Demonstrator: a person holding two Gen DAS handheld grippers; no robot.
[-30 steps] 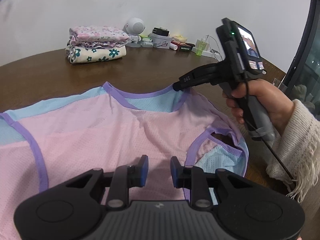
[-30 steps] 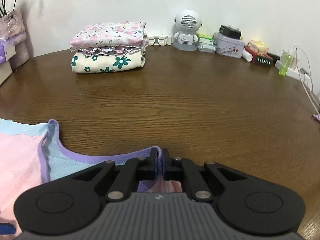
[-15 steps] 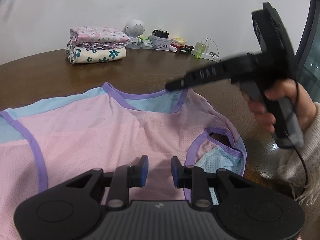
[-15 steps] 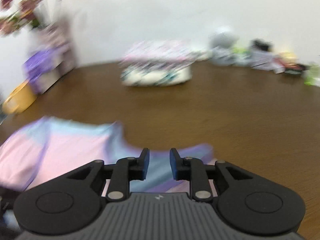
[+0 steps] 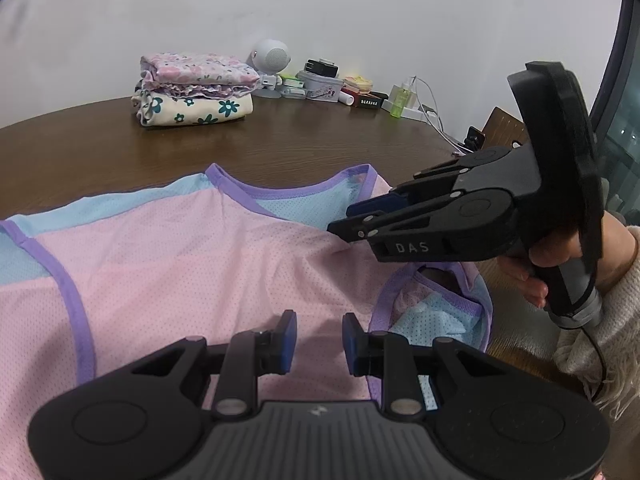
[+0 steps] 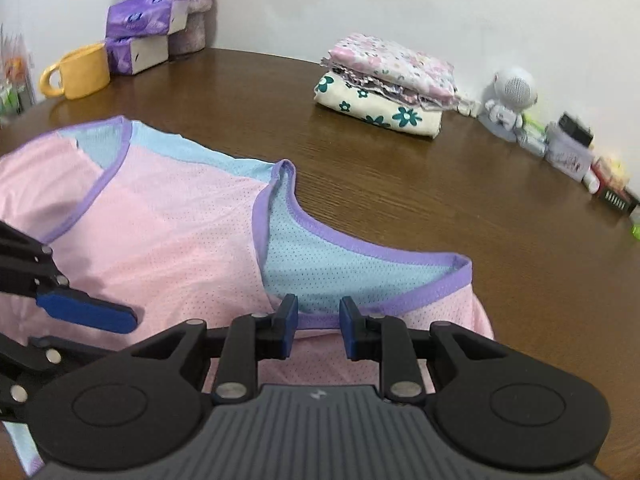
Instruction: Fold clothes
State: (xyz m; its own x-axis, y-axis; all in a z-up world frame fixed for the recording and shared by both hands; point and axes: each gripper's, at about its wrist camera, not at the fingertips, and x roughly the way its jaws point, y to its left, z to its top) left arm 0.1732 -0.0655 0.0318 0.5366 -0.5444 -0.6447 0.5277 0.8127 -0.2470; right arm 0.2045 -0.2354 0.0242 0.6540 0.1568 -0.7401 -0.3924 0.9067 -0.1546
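Observation:
A pink mesh sleeveless top (image 5: 180, 260) with a light-blue back panel and purple trim lies spread on the brown wooden table (image 5: 280, 140). My left gripper (image 5: 318, 338) hovers over its pink front, open by a narrow gap with nothing between the pads. My right gripper (image 5: 340, 220), held by a hand (image 5: 560, 256), points left over the top's right shoulder. In the right wrist view the right gripper (image 6: 318, 328) is open just above the purple neckline of the top (image 6: 180, 240); the trim shows in the gap, not pinched. The left gripper (image 6: 112, 330) shows at that view's left edge.
A stack of folded floral clothes (image 6: 384, 88) sits at the back by the wall, beside a white round speaker figure (image 6: 512, 92) and several small boxes and bottles. A yellow mug (image 6: 78, 72) and purple tissue packs (image 6: 138, 36) stand at the far left. A cable runs at the table's right.
The right gripper let go of the purple neckline corner, opened, rolled over and swung left across the top. The left gripper has stayed where it was.

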